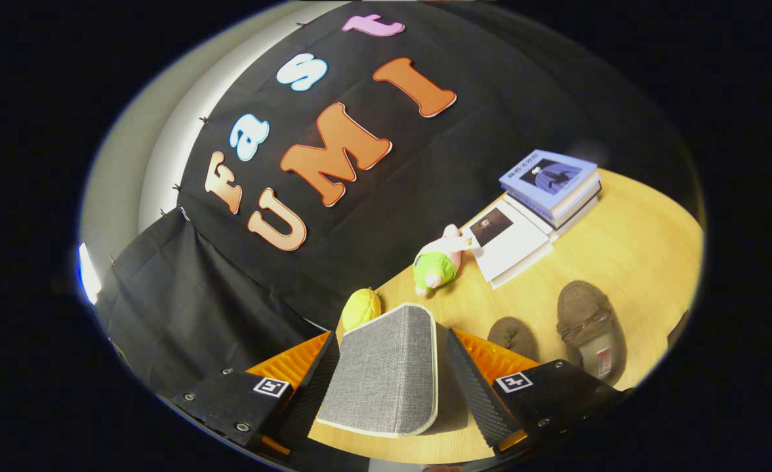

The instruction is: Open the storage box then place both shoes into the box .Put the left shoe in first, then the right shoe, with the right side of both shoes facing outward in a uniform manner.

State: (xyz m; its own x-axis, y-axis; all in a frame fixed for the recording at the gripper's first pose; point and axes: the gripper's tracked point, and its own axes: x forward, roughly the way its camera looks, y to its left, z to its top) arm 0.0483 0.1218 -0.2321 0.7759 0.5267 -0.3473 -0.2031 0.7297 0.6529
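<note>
A grey fabric storage box [386, 373] with pale trim stands on the wooden table [648, 262], right between my fingers. My gripper [392, 335] is open around it: the left finger lies against the box's left edge, while a narrow gap of shadowed table shows between the box and the right finger [474, 387]. Two brown slippers lie beyond the right finger. The nearer one [513, 337] is partly hidden behind that finger. The other slipper [586, 324] lies further right with its opening and an inner label showing.
A yellow round object [361, 308] sits just behind the box. A pink and green plush toy [438, 262] lies further back. Beside it are a white book [510, 246] and a stack of books [553, 183] near the black cloth wall.
</note>
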